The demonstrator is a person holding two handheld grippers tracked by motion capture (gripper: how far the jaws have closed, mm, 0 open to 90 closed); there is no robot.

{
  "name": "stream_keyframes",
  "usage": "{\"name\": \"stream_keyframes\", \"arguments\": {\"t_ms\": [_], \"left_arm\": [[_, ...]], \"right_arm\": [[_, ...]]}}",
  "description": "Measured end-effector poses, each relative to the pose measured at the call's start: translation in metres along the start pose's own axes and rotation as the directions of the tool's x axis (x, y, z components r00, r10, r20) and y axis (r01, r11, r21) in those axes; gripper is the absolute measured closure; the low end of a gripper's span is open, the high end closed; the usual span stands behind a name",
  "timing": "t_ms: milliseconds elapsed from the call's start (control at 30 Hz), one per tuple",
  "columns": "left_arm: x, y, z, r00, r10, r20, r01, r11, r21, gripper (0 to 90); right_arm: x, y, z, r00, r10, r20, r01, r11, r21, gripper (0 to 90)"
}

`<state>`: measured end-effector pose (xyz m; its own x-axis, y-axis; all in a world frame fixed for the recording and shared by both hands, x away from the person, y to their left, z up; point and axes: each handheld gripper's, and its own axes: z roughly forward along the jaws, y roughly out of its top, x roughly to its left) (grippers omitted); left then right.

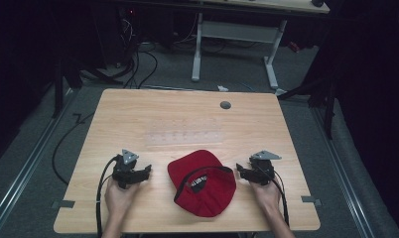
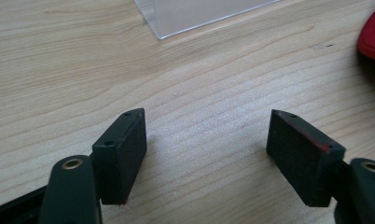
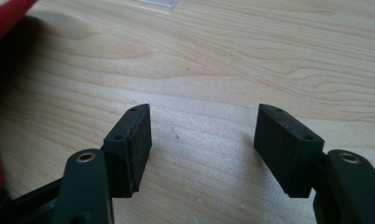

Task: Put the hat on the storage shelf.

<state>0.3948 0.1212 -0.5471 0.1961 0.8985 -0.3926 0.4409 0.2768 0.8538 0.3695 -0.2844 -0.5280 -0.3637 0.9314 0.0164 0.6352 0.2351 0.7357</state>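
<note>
While both tools sit low near the bottom of the high view, I see the red cap lying on the surface between them, at lower centre of the frame, its opening turned up so the dark lining and a label show. My left hand-held gripper is just left of the cap, tips pointing toward it but apart from it. My right hand-held gripper is just right of the cap, tips close to its edge; I cannot tell whether they touch.

From the left gripper view, the left hand-held gripper's jaws stand wide apart with bare wood between them, and the cap shows as a red patch at the upper right edge, well clear of the pads. A clear plastic piece lies at the top of that frame.

From the right gripper view, the right hand-held gripper's jaws are also spread wide over bare wood, holding nothing, and the cap fills the upper left corner, beside the left-hand jaw.
</note>
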Motion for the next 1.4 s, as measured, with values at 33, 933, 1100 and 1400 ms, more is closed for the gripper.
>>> {"name": "stream_keyframes", "arguments": {"t_ms": [33, 933, 1100, 1400], "left_arm": [[0.0, 0.0, 0.0, 1.0, 0.0, 0.0, 0.0, 1.0, 0.0, 29.0], [0.0, 0.0, 0.0, 1.0, -0.001, -0.001, 0.001, 1.0, -0.001, 29.0], [0.0, 0.0, 0.0, 1.0, -0.001, -0.001, 0.001, 1.0, -0.001, 29.0], [0.0, 0.0, 0.0, 1.0, -0.001, -0.002, 0.001, 1.0, -0.001, 29.0]], "right_arm": [[0.0, 0.0, -0.001, 1.0, 0.01, -0.003, -0.01, 1.0, -0.005, 37.0], [0.001, 0.001, -0.051, 0.9856, 0.051, -0.162, -0.078, 0.982, -0.169, 36.5], [0.01, 0.004, -0.061, 0.9791, 0.014, -0.203, -0.052, 0.982, -0.182, 35.9], [0.028, 0.011, -0.063, 0.9671, -0.055, -0.248, 0.006, 0.981, -0.194, 33.8]]}}
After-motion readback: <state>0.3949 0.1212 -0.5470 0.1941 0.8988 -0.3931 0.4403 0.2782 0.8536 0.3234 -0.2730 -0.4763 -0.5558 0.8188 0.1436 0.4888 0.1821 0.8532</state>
